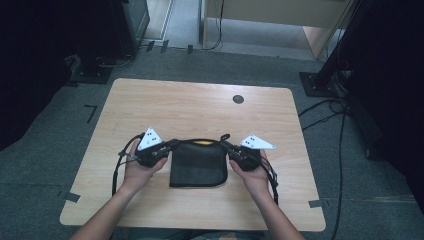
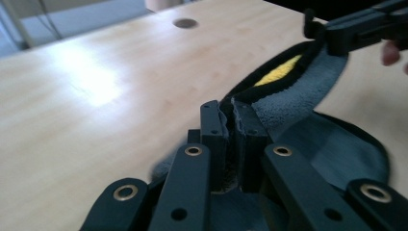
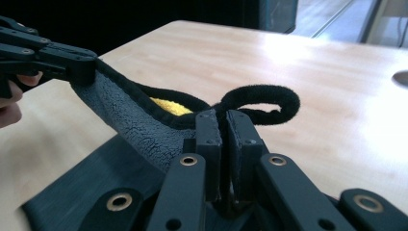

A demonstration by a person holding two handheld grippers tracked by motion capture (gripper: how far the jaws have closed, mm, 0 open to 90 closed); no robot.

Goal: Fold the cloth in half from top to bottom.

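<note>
Item: grey towel [image 1: 198,165] with black binding, folded, on the near middle of the table [image 1: 200,105]. Left gripper [image 1: 172,145] and right gripper [image 1: 223,145] each clamp a far corner, lifted. Step: folding in progress. Next: probably carry both corners together and lay them level.

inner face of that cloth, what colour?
Yellow, peeking under the cloth's black-trimmed grey edge; clearest in the left gripper view.
</note>
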